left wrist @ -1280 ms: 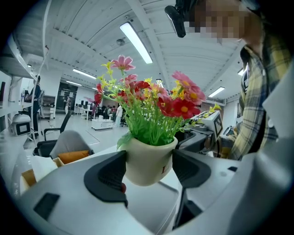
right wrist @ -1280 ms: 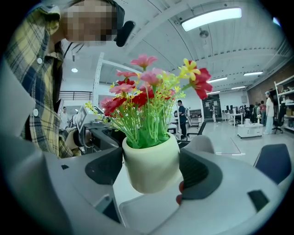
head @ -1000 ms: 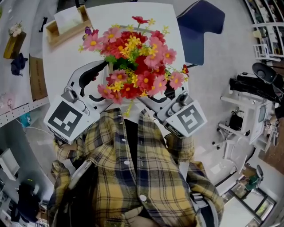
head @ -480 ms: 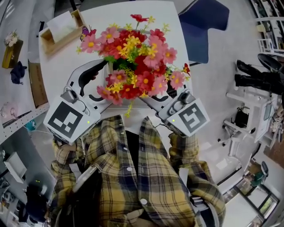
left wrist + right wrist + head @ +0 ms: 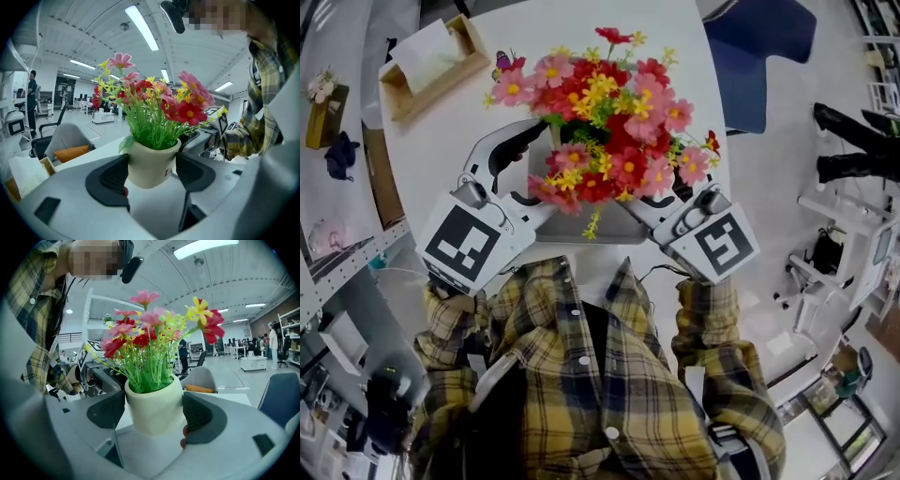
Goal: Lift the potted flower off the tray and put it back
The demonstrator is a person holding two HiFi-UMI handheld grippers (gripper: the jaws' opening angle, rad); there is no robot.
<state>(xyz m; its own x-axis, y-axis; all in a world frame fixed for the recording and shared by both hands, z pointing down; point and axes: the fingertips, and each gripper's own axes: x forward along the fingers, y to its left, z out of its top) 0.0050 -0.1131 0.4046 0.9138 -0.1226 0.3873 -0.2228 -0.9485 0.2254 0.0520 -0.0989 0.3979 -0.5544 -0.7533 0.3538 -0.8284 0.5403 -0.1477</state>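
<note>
The potted flower is a bunch of pink, red and yellow blooms in a cream pot; in the head view the blooms hide the pot. A grey tray lies under it on the white table. My left gripper comes in from the left, and its dark pads press the pot's sides. My right gripper holds the same pot from the other side, pads against it. In the head view the left gripper and right gripper flank the blooms. I cannot tell whether the pot's base touches the tray.
A wooden box with white paper stands at the table's far left corner. A blue chair is beyond the table at the right. A shelf with small items runs along the left. A grey chair with an orange cushion stands behind.
The flowers and both grippers sit a little further right in the head view, and more of the grey tray shows under the blooms. Both grips look the same.
</note>
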